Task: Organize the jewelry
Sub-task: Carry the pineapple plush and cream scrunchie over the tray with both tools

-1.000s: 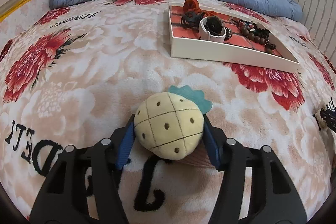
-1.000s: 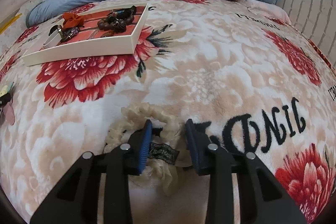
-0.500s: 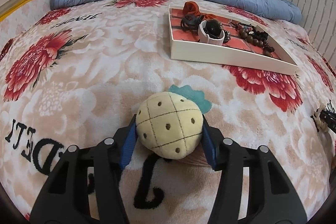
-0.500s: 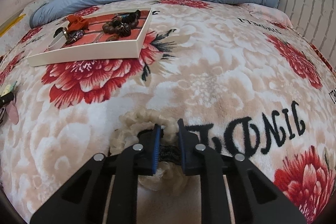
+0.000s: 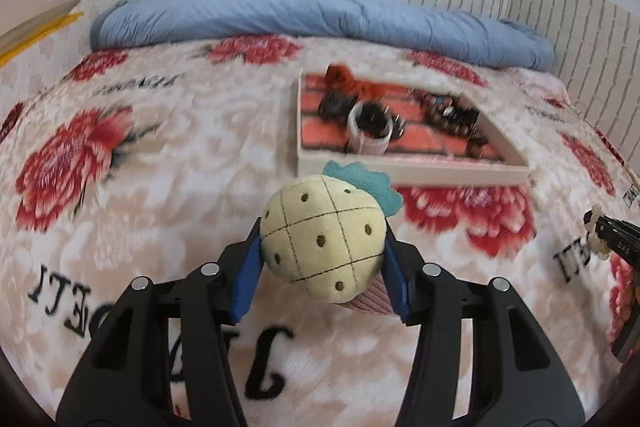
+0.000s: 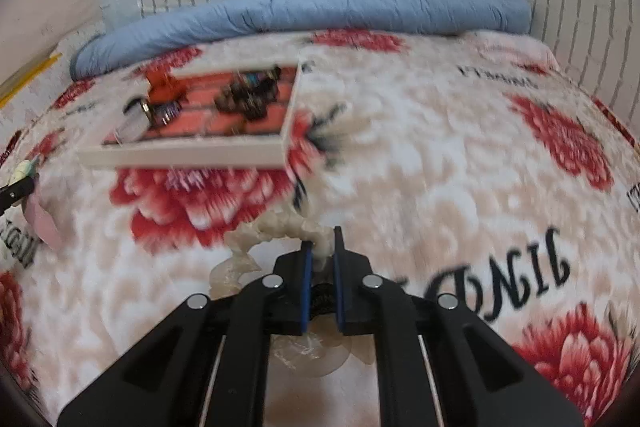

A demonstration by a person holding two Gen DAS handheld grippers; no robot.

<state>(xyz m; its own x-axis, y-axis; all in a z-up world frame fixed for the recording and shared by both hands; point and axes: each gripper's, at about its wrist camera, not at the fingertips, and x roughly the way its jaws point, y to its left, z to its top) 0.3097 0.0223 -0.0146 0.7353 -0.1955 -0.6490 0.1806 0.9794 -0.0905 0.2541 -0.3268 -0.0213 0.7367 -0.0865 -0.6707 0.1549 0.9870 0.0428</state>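
The shallow white cardboard tray (image 5: 412, 174) with a red lining lies ahead on the flowered plush blanket (image 5: 160, 163), up and right of the left gripper (image 5: 324, 263), up and left of the right gripper (image 6: 320, 279). The left gripper's jaws are clamped on a round yellow plush pineapple hair tie (image 5: 324, 243); the right gripper's are pinched on a cream frilly scrunchie (image 6: 276, 231), neither clearly nearer the tray.

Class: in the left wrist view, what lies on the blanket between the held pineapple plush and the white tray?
Nothing lies there. In the left wrist view only bare floral blanket shows between the pineapple plush and the tray; the plush's teal leaves overlap the tray's near wall.
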